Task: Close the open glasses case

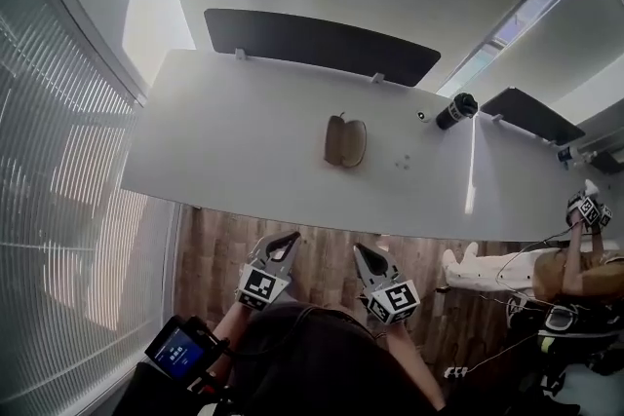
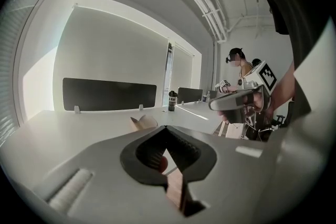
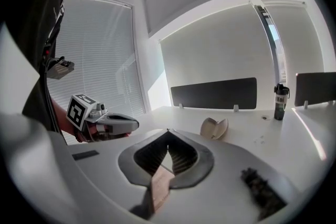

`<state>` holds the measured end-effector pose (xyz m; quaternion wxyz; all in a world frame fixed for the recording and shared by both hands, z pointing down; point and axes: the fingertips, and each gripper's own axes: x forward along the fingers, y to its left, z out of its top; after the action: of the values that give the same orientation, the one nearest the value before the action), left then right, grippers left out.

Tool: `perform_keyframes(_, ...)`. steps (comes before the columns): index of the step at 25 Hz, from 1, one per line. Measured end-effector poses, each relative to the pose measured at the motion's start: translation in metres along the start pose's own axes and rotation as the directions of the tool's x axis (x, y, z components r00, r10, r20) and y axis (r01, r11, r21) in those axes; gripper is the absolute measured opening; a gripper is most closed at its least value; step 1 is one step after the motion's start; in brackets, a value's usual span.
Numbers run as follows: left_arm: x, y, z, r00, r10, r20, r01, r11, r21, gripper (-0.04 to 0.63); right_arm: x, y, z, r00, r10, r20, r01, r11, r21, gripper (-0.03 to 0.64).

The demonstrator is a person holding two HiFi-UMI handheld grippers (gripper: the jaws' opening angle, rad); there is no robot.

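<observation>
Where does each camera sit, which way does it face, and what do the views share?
Head view: on the person's head, looking steeply down at the table and open glasses case; left gripper and right gripper show below.
Left gripper view: on the left gripper, facing the case over its shut jaws; right gripper alongside.
Right gripper view: on the right gripper, likewise; left gripper alongside.
Shared: all show the case.

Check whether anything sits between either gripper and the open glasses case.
Nothing visible. The glasses case lies open on the table, bare surface before it; the bottle stands far right. Left gripper and right gripper, both shut, hang short of the near edge.
</observation>
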<state>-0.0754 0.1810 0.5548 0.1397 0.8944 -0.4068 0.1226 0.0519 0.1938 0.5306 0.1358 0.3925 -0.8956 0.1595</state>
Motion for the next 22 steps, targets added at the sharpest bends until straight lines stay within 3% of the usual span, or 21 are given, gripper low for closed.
perform_keyframes(3,0.012,0.017,-0.012,1.0,-0.001,-0.013,0.001,1.0,-0.012,0.008,0.022,-0.005,0.009,1.0,0.004,-0.004,-0.004,1.0,-0.021,-0.002)
perform_keyframes(6,0.037,0.006,-0.014,0.999,-0.04,-0.021,0.039,0.999,-0.036,0.008,0.02,-0.023,0.022,1.0,-0.019,-0.002,0.019,1.0,-0.024,-0.002)
perform_keyframes(12,0.02,0.025,-0.019,0.999,-0.046,-0.013,0.046,0.999,0.015,0.008,0.055,0.005,0.024,0.999,0.045,-0.015,-0.046,0.999,-0.02,-0.002)
perform_keyframes(22,0.051,0.056,-0.006,0.999,-0.028,-0.035,0.029,0.999,0.041,0.008,0.091,-0.026,0.039,0.996,0.085,0.009,-0.084,0.996,-0.014,-0.002)
